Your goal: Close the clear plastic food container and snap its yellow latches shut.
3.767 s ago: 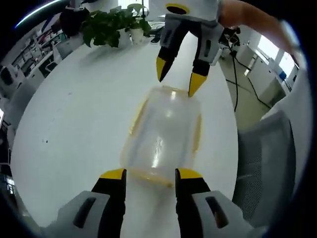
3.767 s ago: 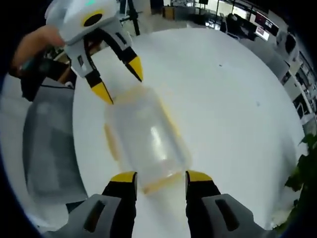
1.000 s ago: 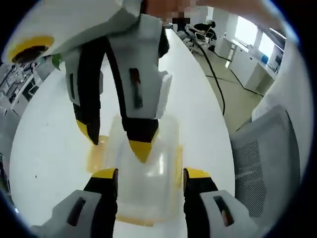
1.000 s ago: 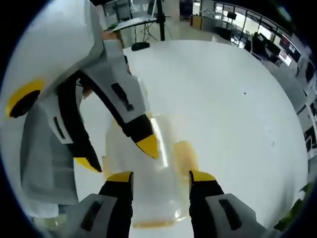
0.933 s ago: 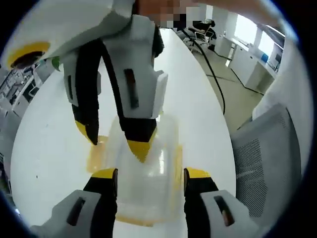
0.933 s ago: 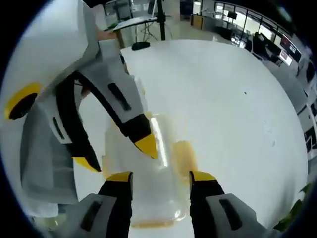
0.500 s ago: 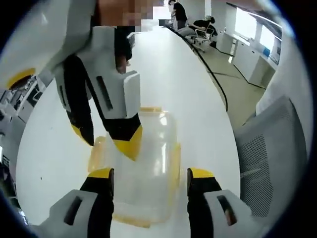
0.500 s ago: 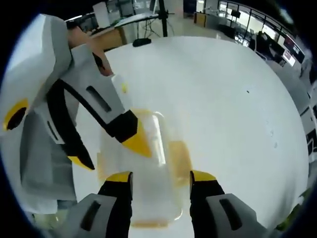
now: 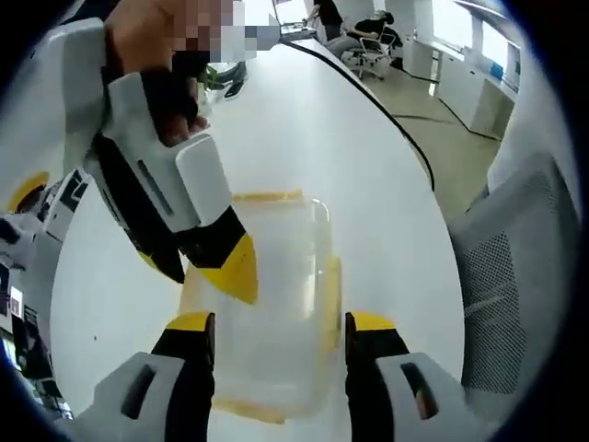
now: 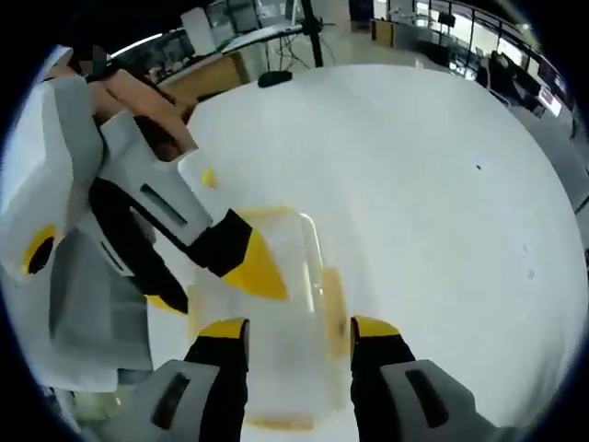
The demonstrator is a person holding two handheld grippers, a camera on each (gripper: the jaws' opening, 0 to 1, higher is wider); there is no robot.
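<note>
Left tongs (image 9: 272, 324) and right tongs (image 10: 297, 330) both spread above clear food container (image 9: 276, 313), lid on, contents indiscernible, white table (image 9: 304, 120)

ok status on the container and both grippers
Both grippers open: left gripper and right gripper over the clear food container. Container on white table, lid on, yellow side latch visible. Nothing else in the way.

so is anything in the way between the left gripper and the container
Nothing separate on the table blocks it. In the left gripper view, the left gripper has its open jaws straddling the clear container. The right gripper reaches in over the container's lid, crowding the same spot from above.
</note>
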